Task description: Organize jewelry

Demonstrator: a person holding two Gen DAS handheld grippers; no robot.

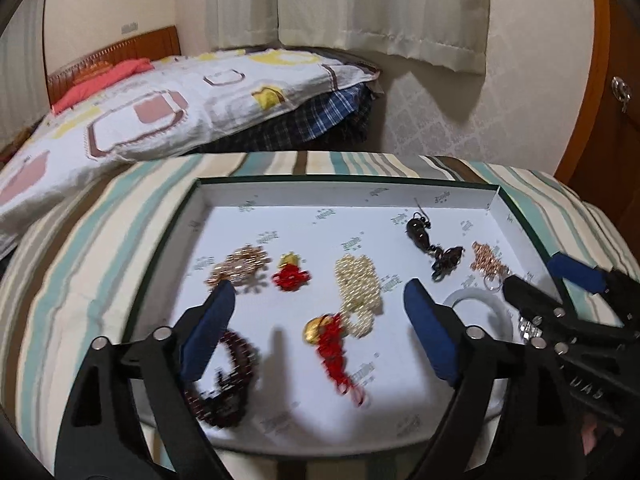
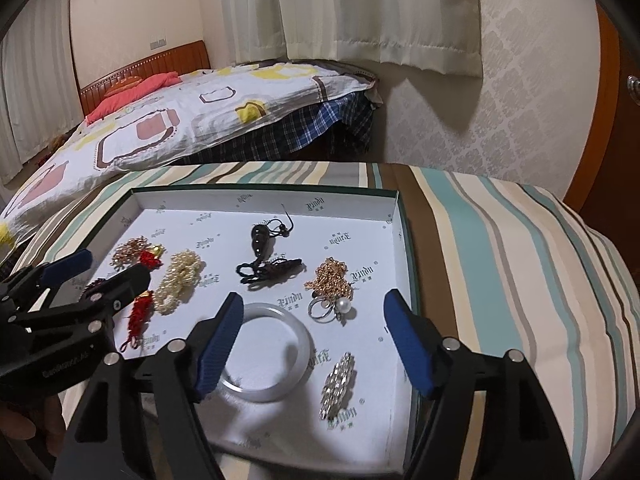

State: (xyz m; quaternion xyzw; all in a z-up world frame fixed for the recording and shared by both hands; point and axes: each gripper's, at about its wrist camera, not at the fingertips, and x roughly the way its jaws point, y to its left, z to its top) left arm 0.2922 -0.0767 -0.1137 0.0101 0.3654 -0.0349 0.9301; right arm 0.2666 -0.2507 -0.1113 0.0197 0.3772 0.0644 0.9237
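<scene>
I hold a two-finger gripper in each hand above a shallow white box lid (image 2: pixel 264 196) lined with printed paper, resting on a striped cushion (image 2: pixel 500 240). Both sets of fingers stand wide apart and hold nothing.

From left to right: my left gripper (image 1: pixel 320 320) hovers over the lid's left half. Under its left finger lies a dark red beaded bracelet (image 1: pixel 228 384), a rough coil, blurred in that view. Beyond it sits a gold-toned cluster brooch (image 1: pixel 240 266), spiky and glittering. Next comes a small red knotted charm (image 1: pixel 291 275) with a gold cap, then a heap of cream pearl strands (image 1: pixel 358 284), smooth and round. A second red tassel (image 1: pixel 336 356) with a gold bead lies just below the pearls, touching them.

Toward the middle, a dark glossy gourd pendant (image 2: pixel 262 240) on black cord lies loose. To its right is a tangle of rose-gold chain (image 2: pixel 332 280), fine and kinked, and just below it a silver ring with a pearl (image 2: pixel 332 306).

My right gripper (image 2: pixel 314 344) hangs over the lid's right half, with a pale, translucent bangle (image 2: pixel 276 354), smooth and hard, beside its left finger and a faceted silver clip (image 2: pixel 338 386) between the fingers.

I judge the sorting barely begun: every piece lies inside the lid, loosely spread, with no clear grouping visible and nothing yet gripped.
</scene>
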